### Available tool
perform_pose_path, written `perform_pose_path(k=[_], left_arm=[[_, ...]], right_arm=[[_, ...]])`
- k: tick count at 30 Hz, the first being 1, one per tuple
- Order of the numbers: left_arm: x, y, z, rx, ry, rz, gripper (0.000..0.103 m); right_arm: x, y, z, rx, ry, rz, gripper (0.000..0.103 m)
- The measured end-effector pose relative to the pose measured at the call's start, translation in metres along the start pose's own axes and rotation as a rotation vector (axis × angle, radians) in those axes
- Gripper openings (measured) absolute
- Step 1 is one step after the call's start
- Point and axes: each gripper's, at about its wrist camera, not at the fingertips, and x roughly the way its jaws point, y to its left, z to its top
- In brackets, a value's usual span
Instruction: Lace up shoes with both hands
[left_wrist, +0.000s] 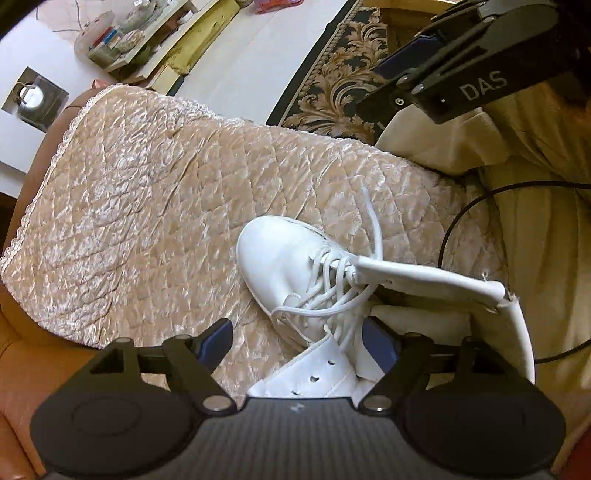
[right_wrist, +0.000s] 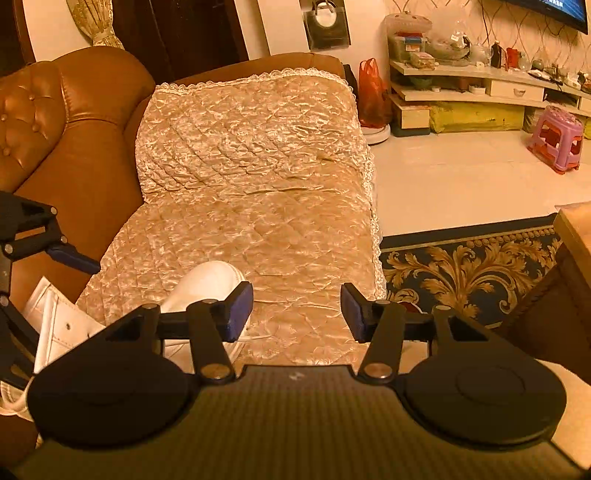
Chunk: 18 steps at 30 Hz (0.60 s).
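A white shoe lies on the quilted cover with its toe pointing away and its tongue folded out to the right. White laces run loosely through the lower eyelets, and one loose end trails past the toe. My left gripper stands open just above the shoe. The shoe's eyelet flap lies between its fingers and is not pinched. My right gripper is open over bare cover, to the right of the shoe's toe. It also shows at the top right of the left wrist view, right gripper.
The cover drapes a brown leather sofa. A dark patterned rug and pale floor lie to the right, with a purple stool, an orange bag and a cluttered shelf unit. A black cable loops over cream fabric beside the shoe.
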Motion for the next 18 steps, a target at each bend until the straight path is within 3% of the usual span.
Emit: perform_pose_path(k=[18], left_arm=[[0.0007, -0.0013, 0.0030, -0.012, 0.032, 0.023, 0.086]], right_arm=[[0.0049, -0.0034, -0.0011, 0.028, 0.036, 0.007, 0.060]])
